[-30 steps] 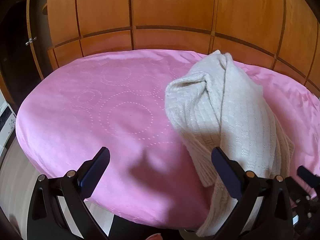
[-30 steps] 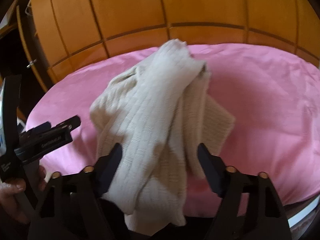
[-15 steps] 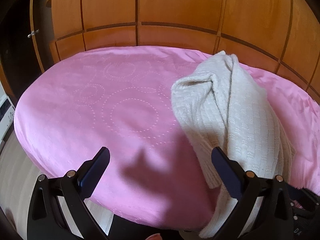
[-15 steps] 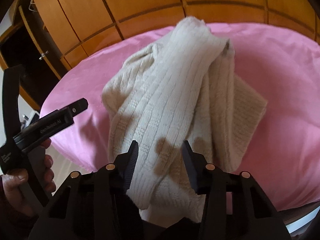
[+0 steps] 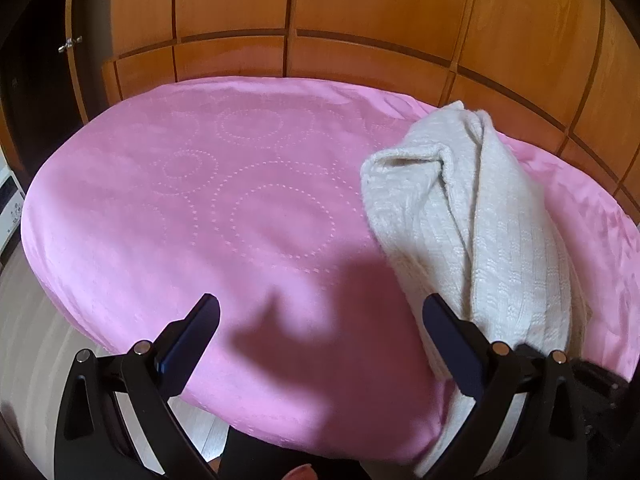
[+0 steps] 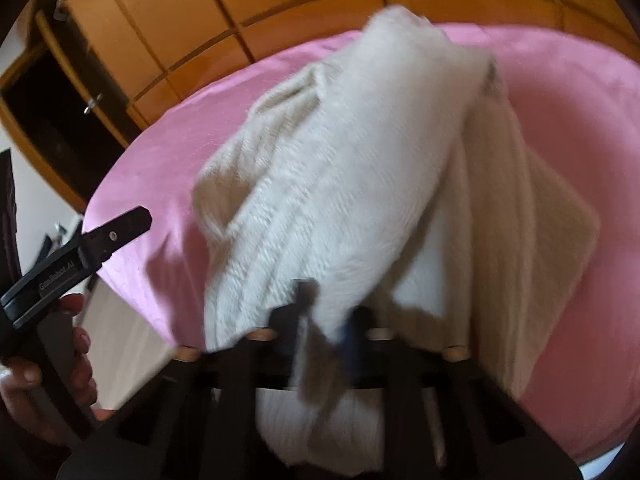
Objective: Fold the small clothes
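Wooden flooring (image 5: 36,320) shows pale at the far left of the left wrist view, below the edge of the table draped in a pink cloth with dotted circle patterns (image 5: 248,216). Over that cloth hovers the left gripper (image 5: 318,316), its two dark fingers spread wide with only pink fabric and a dark shadow between them — nothing held. Just right of its right finger lies the cream ribbed knit garment (image 5: 472,220), bunched into a long heap on the right part of the table, its near end spilling over the table edge. Behind the table runs a wall of orange-brown wooden panelled cupboards (image 5: 360,12). In the right wrist view, the person's left hand (image 6: 48,376) at the far left wraps the black handle of the other tool, whose finger reaches over the pink edge. Further right, the knit garment (image 6: 360,152) fills the middle, blurred, and the right gripper (image 6: 326,316) has its fingers drawn close together, pinching a fold of the knit at its near end.
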A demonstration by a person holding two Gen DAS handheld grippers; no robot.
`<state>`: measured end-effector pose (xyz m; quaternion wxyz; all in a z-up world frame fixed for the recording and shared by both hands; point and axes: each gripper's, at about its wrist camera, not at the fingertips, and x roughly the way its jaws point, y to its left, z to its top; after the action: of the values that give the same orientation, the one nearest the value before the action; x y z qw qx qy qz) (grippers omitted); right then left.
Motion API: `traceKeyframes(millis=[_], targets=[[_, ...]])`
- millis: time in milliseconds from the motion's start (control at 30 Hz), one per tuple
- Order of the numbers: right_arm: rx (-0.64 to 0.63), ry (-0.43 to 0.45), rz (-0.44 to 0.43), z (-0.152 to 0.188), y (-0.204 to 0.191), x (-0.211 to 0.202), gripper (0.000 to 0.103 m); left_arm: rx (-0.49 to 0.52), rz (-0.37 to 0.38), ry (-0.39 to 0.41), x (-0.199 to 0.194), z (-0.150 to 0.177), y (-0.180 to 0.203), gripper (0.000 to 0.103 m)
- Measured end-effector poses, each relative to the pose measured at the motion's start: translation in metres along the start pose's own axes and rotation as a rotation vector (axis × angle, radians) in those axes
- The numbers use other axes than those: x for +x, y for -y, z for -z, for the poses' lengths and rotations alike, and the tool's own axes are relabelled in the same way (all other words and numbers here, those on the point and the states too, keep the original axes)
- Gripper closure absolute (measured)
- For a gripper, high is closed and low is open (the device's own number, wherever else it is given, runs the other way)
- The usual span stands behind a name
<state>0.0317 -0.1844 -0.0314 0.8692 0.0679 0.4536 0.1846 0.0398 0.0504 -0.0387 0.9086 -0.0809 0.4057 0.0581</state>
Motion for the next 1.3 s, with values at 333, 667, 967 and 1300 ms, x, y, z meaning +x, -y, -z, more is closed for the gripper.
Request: traceKeyframes(millis=[333, 667, 967, 1300], targets=[[0.002, 0.324, 0.349, -0.065, 0.086, -0.11, 0.098, 0.064, 0.186, -0.037, 0.004, -0.011, 0.014, 0.01], [0.332, 0.259, 0.673, -0.129, 0.283, -0.088, 0.098, 0.3, 0.519, -0.206, 0.01, 0.001, 0.104, 0.032], [0.429, 0.241, 0.592, -0.124, 0.326, -0.069, 0.037, 0.54, 0.53, -0.334, 0.032, 0.05, 0.17, 0.035], [0.212, 0.071, 0.027, -0.063, 0.188, -0.047, 0.054, 0.527, 0.553, -0.243, 0.014, 0.045, 0.152, 0.099]])
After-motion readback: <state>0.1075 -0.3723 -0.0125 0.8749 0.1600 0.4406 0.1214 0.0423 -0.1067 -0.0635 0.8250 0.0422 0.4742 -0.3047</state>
